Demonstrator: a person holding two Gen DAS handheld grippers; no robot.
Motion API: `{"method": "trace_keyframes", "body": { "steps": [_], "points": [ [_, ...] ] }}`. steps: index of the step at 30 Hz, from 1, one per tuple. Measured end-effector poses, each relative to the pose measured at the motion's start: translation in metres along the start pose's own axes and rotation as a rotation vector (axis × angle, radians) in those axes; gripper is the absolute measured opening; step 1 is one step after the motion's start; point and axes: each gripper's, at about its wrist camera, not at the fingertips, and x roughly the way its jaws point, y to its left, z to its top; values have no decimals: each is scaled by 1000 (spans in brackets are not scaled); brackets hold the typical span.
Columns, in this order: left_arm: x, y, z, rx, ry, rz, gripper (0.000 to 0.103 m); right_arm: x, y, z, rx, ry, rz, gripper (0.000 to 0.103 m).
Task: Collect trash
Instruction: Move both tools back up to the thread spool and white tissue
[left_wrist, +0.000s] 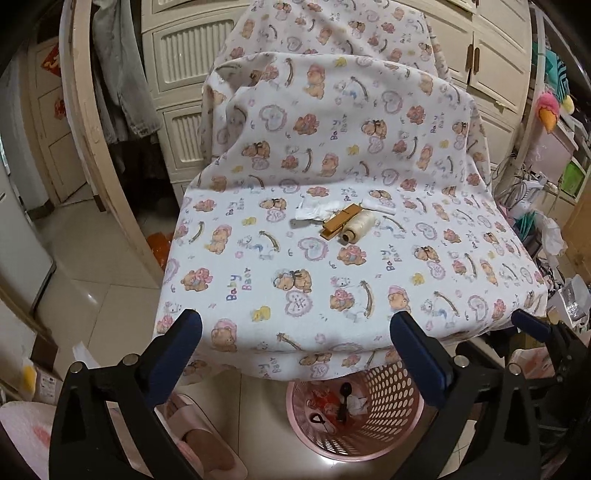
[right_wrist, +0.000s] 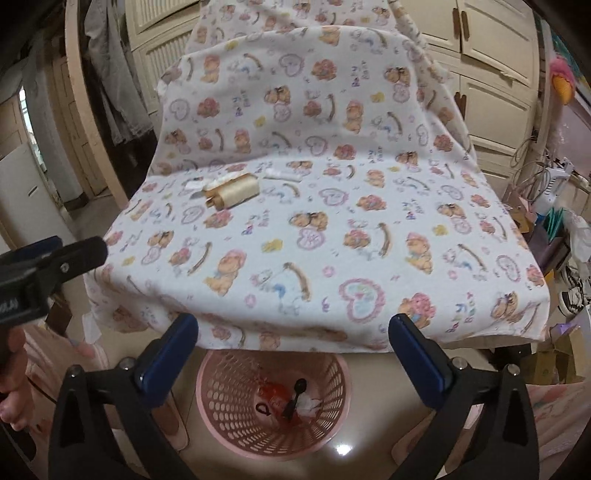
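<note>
My left gripper (left_wrist: 295, 326) stands open and empty above the front edge of a table draped in a bear-print cloth (left_wrist: 258, 280). My right gripper (right_wrist: 293, 330) is open and empty too, beside it. Below both, on the floor, stands a pink perforated basket (left_wrist: 391, 402) (right_wrist: 229, 391) holding a red wrapper (right_wrist: 275, 393), a black spoon (right_wrist: 297, 393) and white paper. Far back on the cloth lie crumpled white paper (left_wrist: 314, 212), a wooden clothespin (left_wrist: 340, 223), a cream thread spool (left_wrist: 358, 229) (right_wrist: 236, 194) and another white scrap (left_wrist: 380, 206) (right_wrist: 284, 174).
A pink slipper (left_wrist: 199, 439) lies on the tiled floor left of the basket. Cream cabinet doors (left_wrist: 184, 74) stand behind the draped table. Clutter and cables (left_wrist: 535, 192) crowd the right side. The left gripper (right_wrist: 55, 258) shows at the left edge of the right wrist view.
</note>
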Motion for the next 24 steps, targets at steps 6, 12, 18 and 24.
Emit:
{"method": "trace_keyframes", "body": {
  "steps": [6, 12, 18, 24],
  "points": [
    [2, 6, 3, -37, 22, -26, 102, -9, -9, 8, 6, -22, -6, 103],
    [9, 13, 18, -7, 57, -18, 102, -21, -17, 33, 0, -58, 5, 103],
    [7, 29, 60, -50, 46, -45, 102, -30, -24, 79, -36, -107, -9, 103],
    [18, 39, 102, -54, 13, 21, 102, -28, -24, 123, -95, -161, -4, 103]
  ]
}}
